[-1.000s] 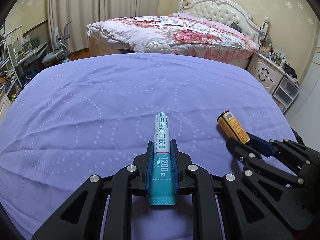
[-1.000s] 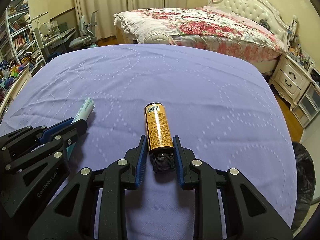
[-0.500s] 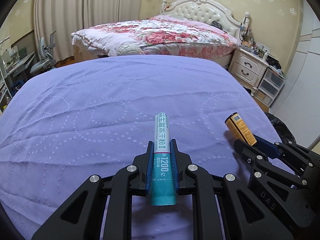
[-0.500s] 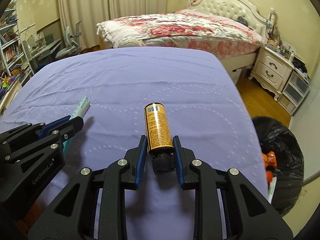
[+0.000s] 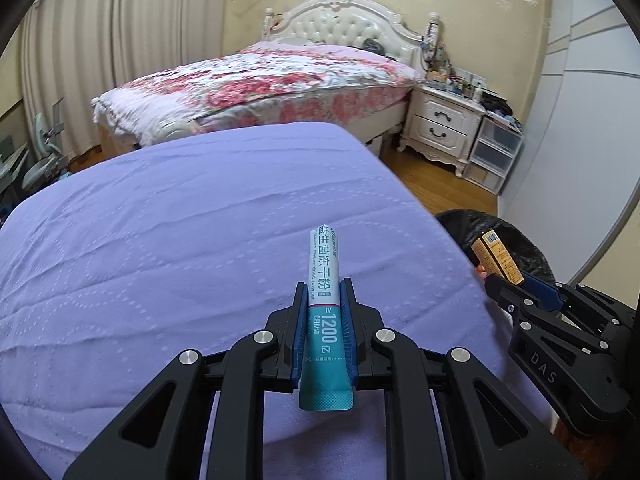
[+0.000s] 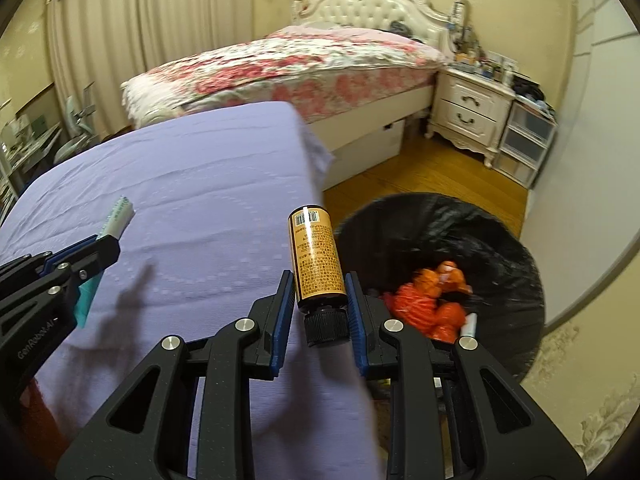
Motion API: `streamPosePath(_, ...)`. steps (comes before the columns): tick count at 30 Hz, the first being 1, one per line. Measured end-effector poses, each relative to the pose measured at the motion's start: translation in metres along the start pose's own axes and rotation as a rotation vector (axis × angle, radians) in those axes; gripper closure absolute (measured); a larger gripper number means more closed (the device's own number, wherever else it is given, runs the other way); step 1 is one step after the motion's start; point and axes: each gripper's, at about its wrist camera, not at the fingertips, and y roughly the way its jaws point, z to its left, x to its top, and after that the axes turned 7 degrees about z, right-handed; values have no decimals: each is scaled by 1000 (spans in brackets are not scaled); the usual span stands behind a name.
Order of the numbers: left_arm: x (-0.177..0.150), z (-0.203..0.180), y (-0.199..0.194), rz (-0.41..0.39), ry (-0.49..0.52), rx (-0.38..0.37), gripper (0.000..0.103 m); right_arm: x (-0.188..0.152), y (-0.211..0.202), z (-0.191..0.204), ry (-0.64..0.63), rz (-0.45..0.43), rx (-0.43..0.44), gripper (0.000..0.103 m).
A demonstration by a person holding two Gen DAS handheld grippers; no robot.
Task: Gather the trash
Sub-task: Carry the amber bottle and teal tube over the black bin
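Note:
My left gripper [image 5: 324, 292] is shut on a teal and white powder sachet [image 5: 325, 312] and holds it above the purple table cover [image 5: 180, 248]. My right gripper [image 6: 320, 284] is shut on an orange bottle [image 6: 316, 256] with a black cap, held at the table's right edge, beside the bin. The bottle also shows in the left wrist view [image 5: 496, 256], and the sachet in the right wrist view [image 6: 114, 216]. A trash bin [image 6: 500, 248] lined with a black bag stands on the floor to the right, with orange trash [image 6: 432, 300] inside.
A floral bed [image 5: 256, 80] stands beyond the table. A white nightstand [image 5: 444, 124] and clear drawers [image 5: 496, 156] stand at the right by the wall. Wooden floor [image 6: 420, 180] lies between table and bed. A chair and desk are at the far left.
Both grippers have swung to the right with their items. The bin has come into full view under the right gripper, and the table edge now lies beneath the bottle.

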Motion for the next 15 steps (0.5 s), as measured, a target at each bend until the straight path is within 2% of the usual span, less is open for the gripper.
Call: streamPosePath(15, 35, -89, 37, -3, 132, -73, 86, 7, 3, -95, 155, -42, -156, 78)
